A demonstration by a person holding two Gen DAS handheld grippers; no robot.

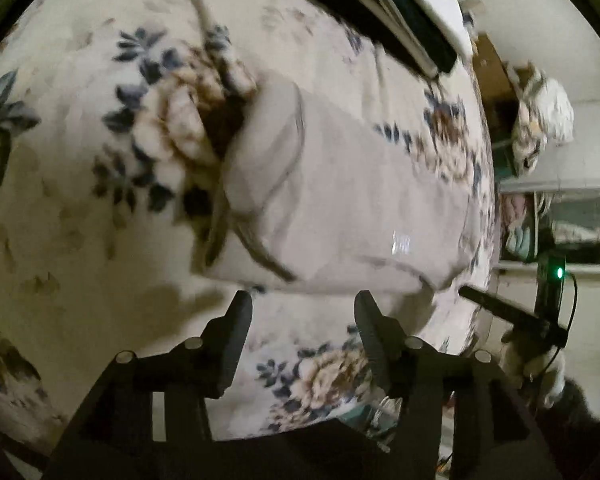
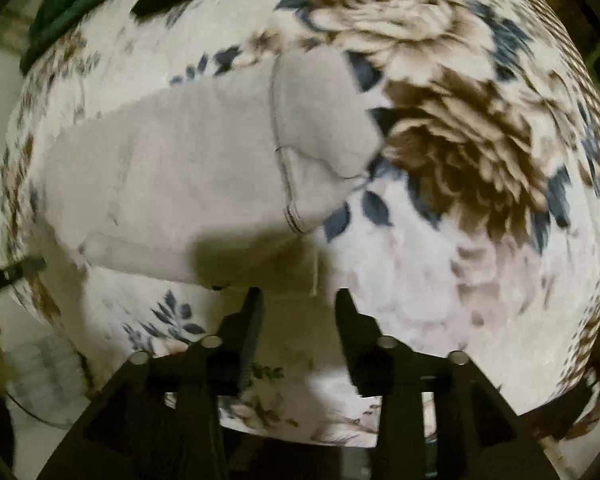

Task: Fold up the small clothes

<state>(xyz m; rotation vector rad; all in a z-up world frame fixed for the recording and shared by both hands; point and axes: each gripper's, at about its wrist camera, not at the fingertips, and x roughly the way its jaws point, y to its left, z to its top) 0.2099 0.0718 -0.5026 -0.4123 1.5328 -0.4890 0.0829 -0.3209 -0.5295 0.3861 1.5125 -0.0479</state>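
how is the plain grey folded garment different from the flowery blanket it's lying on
The plain pale grey folded garment has no print; the cream fleece blanket with brown and blue flowers is patterned all over. The garment is small and folded, with stitched hems showing; the blanket spreads across nearly the whole view beneath it. Both are soft fabric lying flat.

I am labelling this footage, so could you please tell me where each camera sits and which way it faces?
Left wrist: on the left tool, looking steeply down at the grey garment on the floral blanket; its open fingers show, with the other tool at right.
Right wrist: on the right tool, looking almost straight down at the same garment; only its open fingers show.
Shared: garment and blanket.
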